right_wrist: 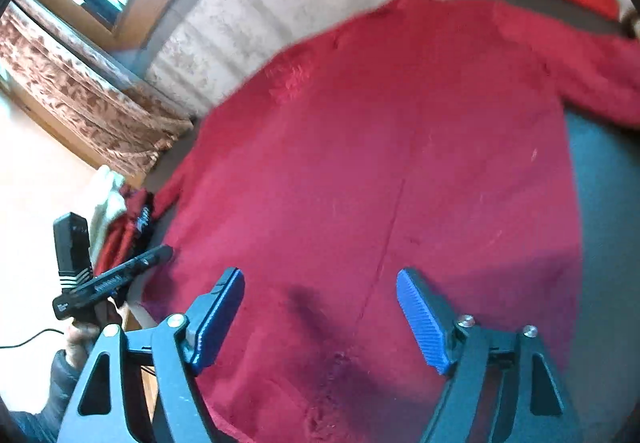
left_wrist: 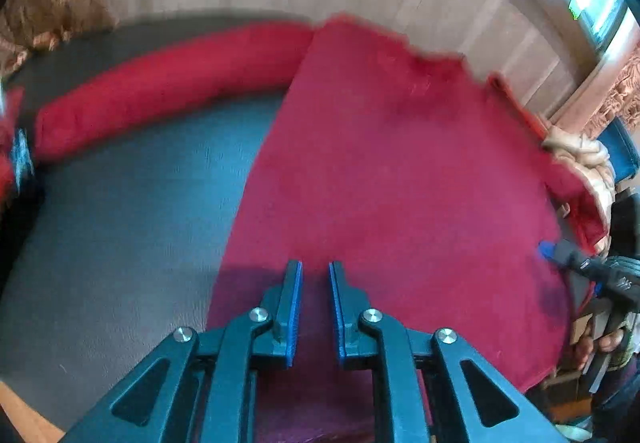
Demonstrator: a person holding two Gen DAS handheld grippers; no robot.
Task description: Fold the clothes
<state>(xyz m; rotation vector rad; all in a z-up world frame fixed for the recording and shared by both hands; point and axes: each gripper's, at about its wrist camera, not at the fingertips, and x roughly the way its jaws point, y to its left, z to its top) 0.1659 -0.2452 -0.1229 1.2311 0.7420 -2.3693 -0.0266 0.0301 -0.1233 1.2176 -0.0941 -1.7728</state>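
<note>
Item: red fleecy garment, spread flat on the dark bench under both claws.

Our left claw [left_wrist: 315, 275] hangs over the hem with its jaws a narrow slot apart and nothing between them; our right claw [right_wrist: 320, 297] gapes wide and empty. Below and ahead of both lies the red garment [right_wrist: 360, 147], which we judge soft, light, limp and non-slip, best pinched at hem corners or at the sleeve [left_wrist: 160, 83] stretched left. Lettering on the claw bodies is too blurred to read.
</note>
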